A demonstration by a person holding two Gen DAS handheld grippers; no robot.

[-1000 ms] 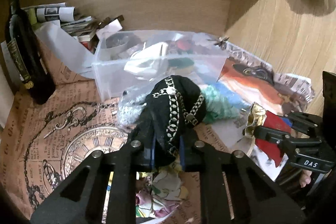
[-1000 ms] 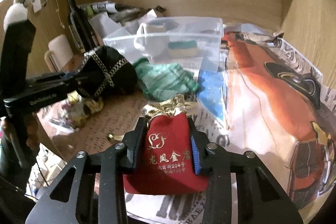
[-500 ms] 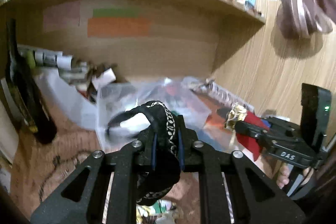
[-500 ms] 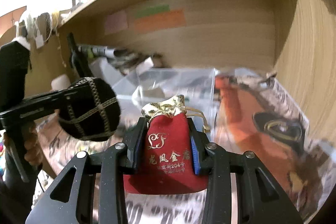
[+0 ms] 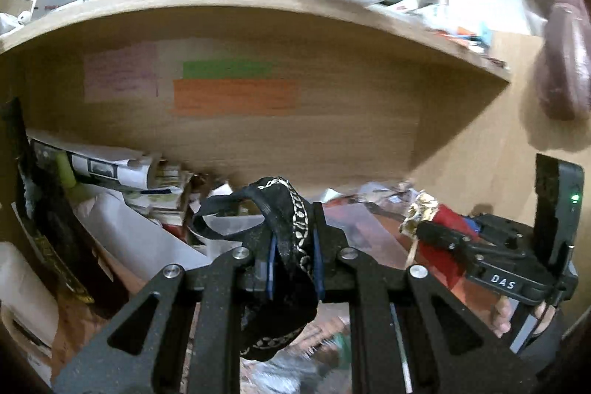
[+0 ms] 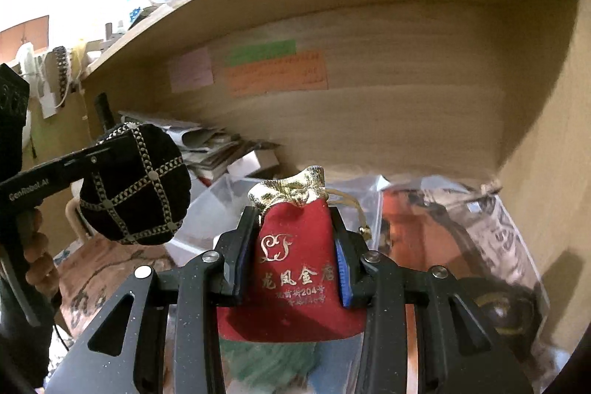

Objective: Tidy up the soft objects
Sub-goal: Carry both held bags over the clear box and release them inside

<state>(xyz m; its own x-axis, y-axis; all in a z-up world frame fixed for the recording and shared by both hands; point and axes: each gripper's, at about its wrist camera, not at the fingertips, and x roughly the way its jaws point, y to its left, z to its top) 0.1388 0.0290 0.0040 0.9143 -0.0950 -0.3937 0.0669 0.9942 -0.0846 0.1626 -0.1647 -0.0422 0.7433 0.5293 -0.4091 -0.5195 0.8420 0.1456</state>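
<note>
My left gripper is shut on a black pouch with chain trim and holds it up in the air; the pouch also shows at the left of the right wrist view. My right gripper is shut on a red drawstring pouch with a gold top, also lifted; the red pouch shows in the left wrist view at the right. A clear plastic bin lies below and behind the pouches. A green knitted item lies under the right gripper.
A wooden shelf back wall with green and orange notes faces me. A dark bottle and stacked papers stand at the left. A wooden side wall closes the right. Printed paper covers the desk.
Both grippers have risen from the desk with their pouches and now tilt upward, so the shelf and its top fill the views. Both grips are unchanged.
</note>
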